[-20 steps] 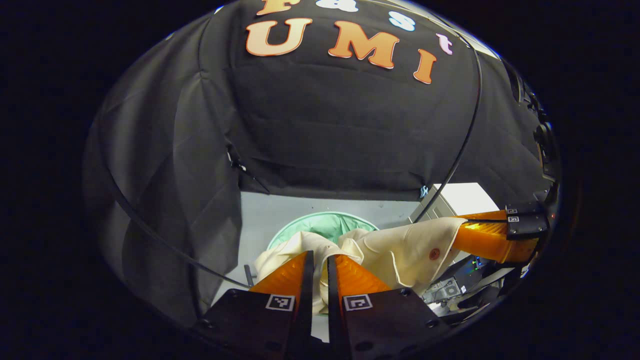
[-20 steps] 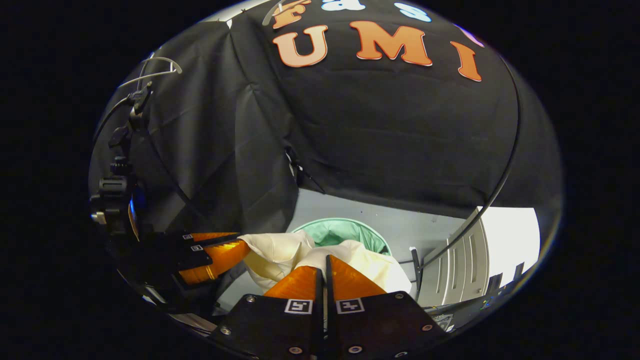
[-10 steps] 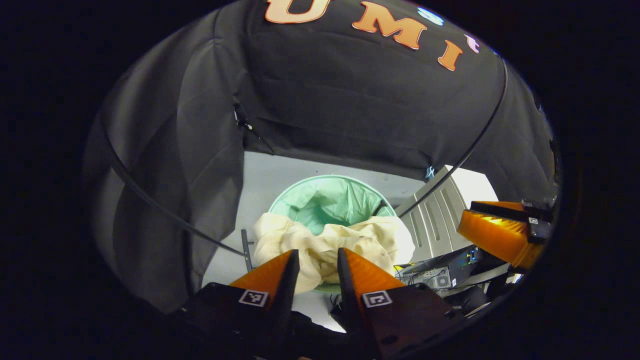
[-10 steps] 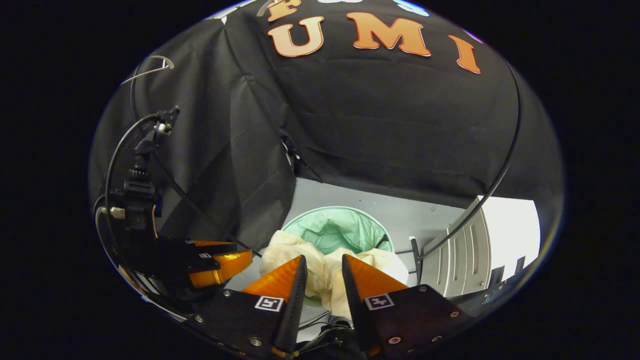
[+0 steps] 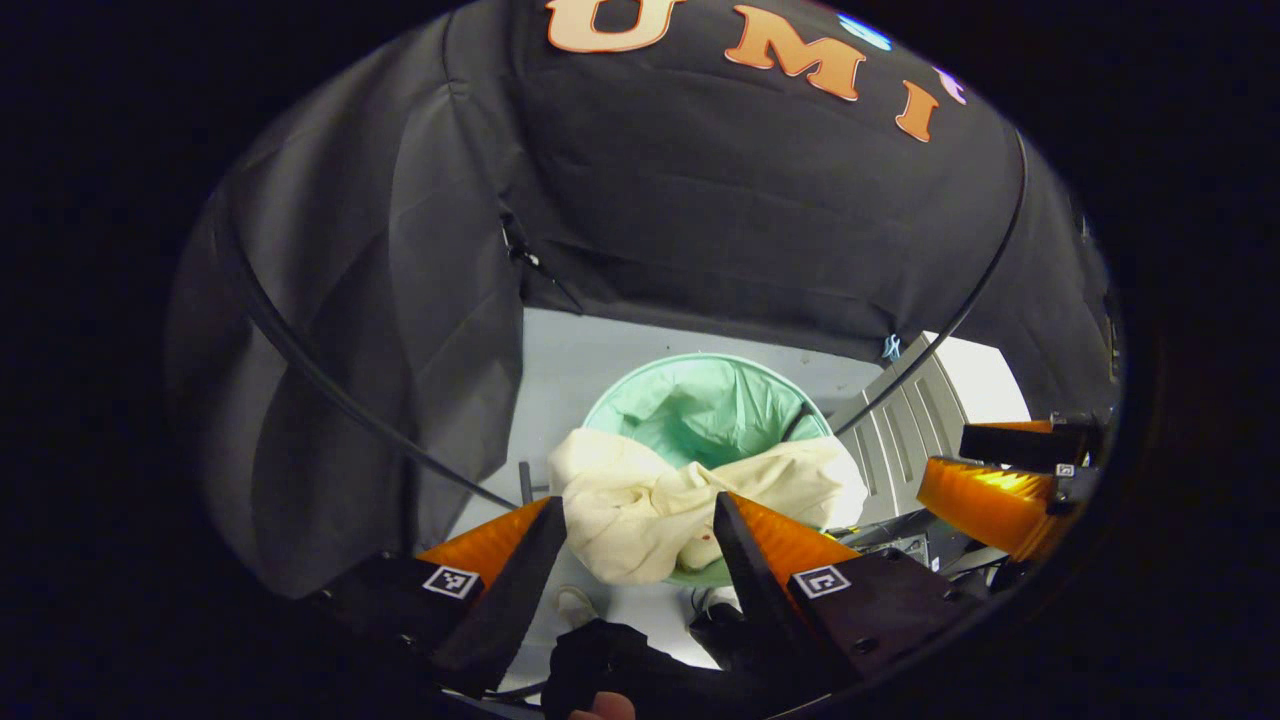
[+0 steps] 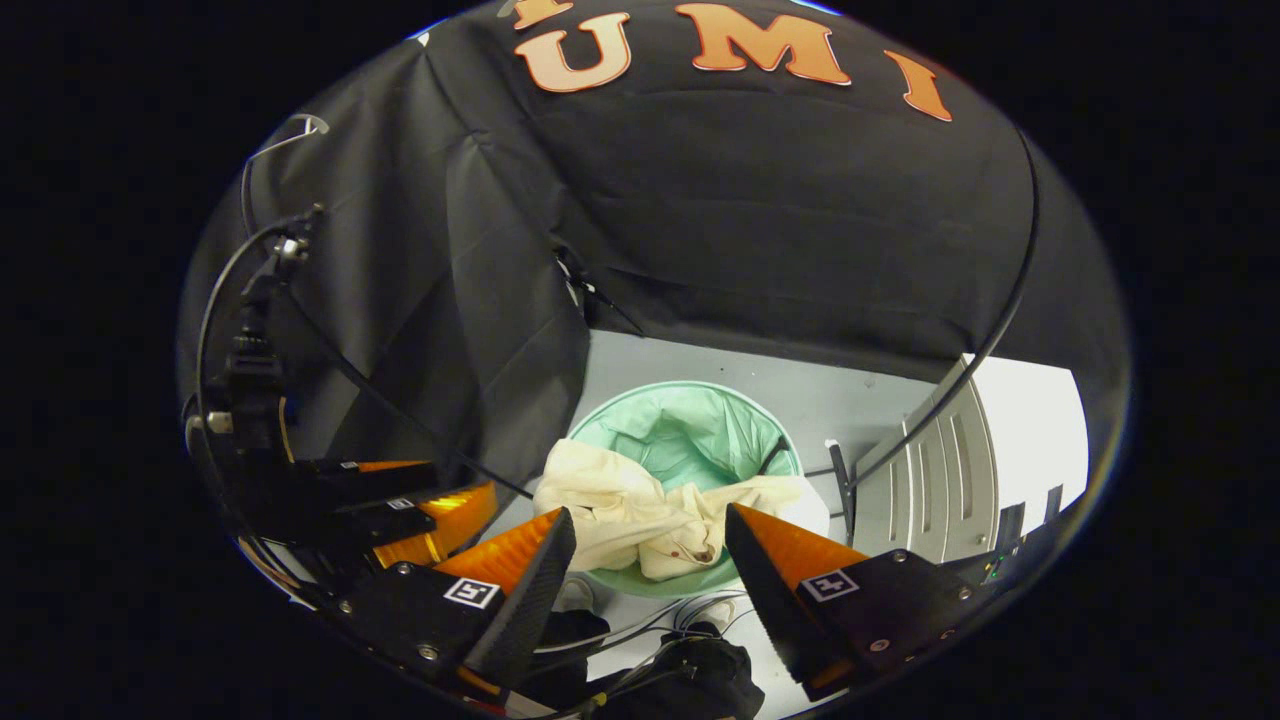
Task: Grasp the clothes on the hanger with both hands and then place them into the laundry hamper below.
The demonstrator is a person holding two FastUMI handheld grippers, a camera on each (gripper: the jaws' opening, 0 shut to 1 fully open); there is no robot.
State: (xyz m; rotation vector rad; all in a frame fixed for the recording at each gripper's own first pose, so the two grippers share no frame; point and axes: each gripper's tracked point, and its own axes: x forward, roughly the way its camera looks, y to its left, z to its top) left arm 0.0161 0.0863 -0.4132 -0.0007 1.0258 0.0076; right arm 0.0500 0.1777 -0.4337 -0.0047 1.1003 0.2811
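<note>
Both hand-held grippers, left (image 5: pixel 635 525) and right (image 6: pixel 648 535), hang wide open and empty above the cream clothes (image 5: pixel 690 500), draped over the green hamper (image 6: pixel 690 435) rim at 12 o'clock, part outside.

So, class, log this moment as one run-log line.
left claw: open | right claw: open | shirt: draped over hamper rim

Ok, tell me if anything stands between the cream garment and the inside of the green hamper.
Nothing visible does. The cream garment already lies draped over the near rim of the green hamper, partly hanging outside. Both the left gripper and the right gripper are open above it.
</note>
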